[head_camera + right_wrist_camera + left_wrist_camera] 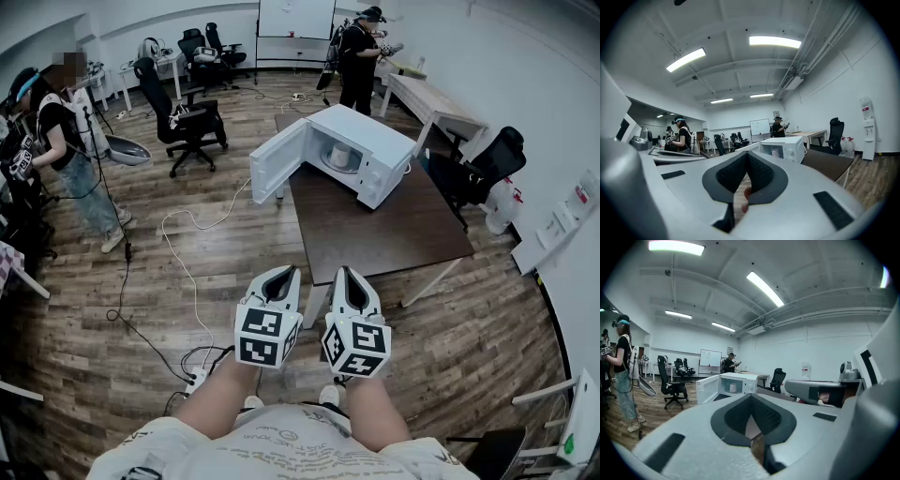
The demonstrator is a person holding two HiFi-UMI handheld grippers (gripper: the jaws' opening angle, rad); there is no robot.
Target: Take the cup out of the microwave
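While inside open microwave (380,141), cup (340,156) well apart from left tongs (286,273), right tongs (346,273).

White microwave (375,141), dark brown table (375,225).
The cup (340,156) is white too; the floor (75,319) is brown wood plank (streaky grain); the left gripper (292,271) and right gripper (341,271) are pale grey with black pads, their cubes patterned in black-and-white squares.
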